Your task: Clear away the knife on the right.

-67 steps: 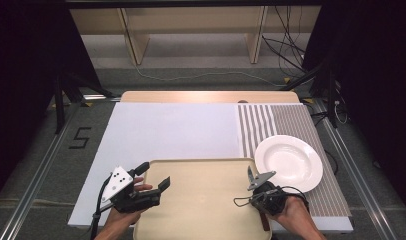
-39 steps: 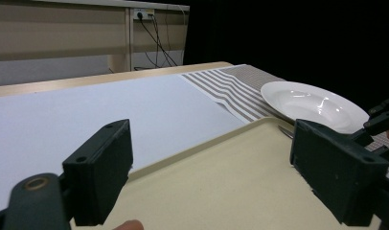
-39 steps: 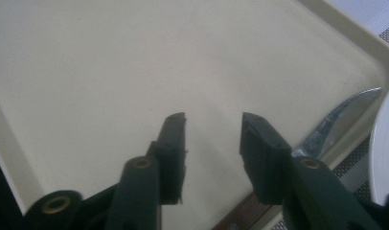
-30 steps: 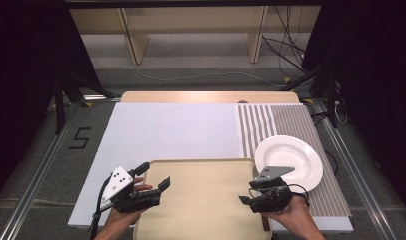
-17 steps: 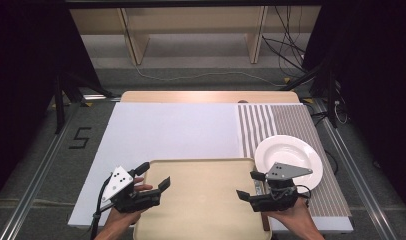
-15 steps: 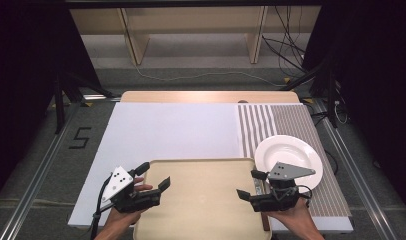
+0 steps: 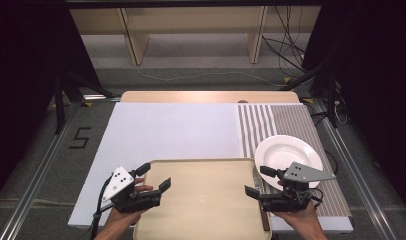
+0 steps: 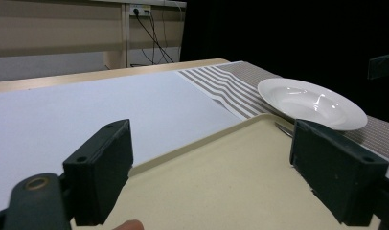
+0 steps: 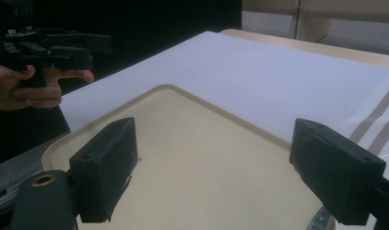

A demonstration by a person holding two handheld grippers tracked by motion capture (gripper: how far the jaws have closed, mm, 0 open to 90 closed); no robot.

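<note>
The right gripper (image 7: 260,181) has its 2 black jaws wide apart, and they have just been opening, with nothing held between them. It hangs over the right edge of the tray. The left gripper (image 7: 153,176) is also wide open and holds nothing. It hangs over the tray's left edge, and in the right gripper view you can see it (image 9: 94,48) far off in a hand (image 9: 20,88).

The big wooden table (image 7: 191,96) is the largest thing. A pale white cloth (image 7: 166,130) covers most of it. On the right lies a mat with brown and white stripes (image 7: 271,120).

The flat cream plastic tray (image 7: 206,200) sits at the near edge of the table, between the 2 grippers. It lies partly on the white cloth. Its right edge is just beside the striped mat.

The round white plate (image 7: 286,150) sits on the striped mat, just beside the tray's far right corner. In the left gripper view the plate (image 8: 310,100) is close behind the tray's rim (image 8: 192,143).

A thin dark stick-like thing (image 7: 263,217) lies along the tray's right edge. What it is cannot be told.
</note>
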